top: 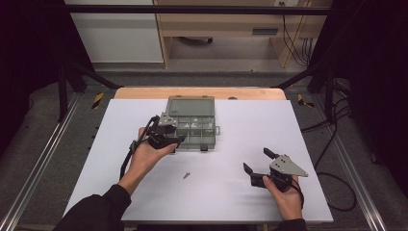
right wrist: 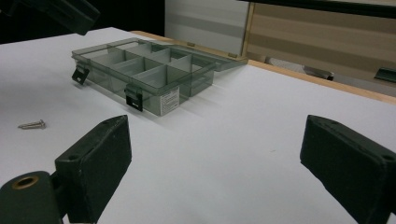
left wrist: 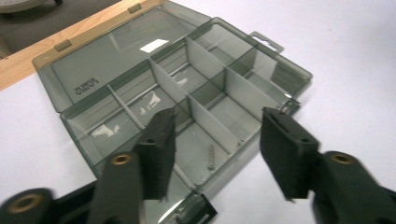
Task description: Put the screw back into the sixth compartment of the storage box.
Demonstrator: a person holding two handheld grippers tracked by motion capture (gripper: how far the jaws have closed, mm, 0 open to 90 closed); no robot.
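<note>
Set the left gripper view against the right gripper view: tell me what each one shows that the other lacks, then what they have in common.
Left gripper view alone: a screw inside the box, lying in a front compartment between the open left gripper jaws, and printed lettering on the lid.

Right gripper view alone: a loose screw on the white table in front of the box, a white label on the box's end wall, and the open right gripper.

Both: the grey compartment box, its lid laid open, on the white table.
</note>
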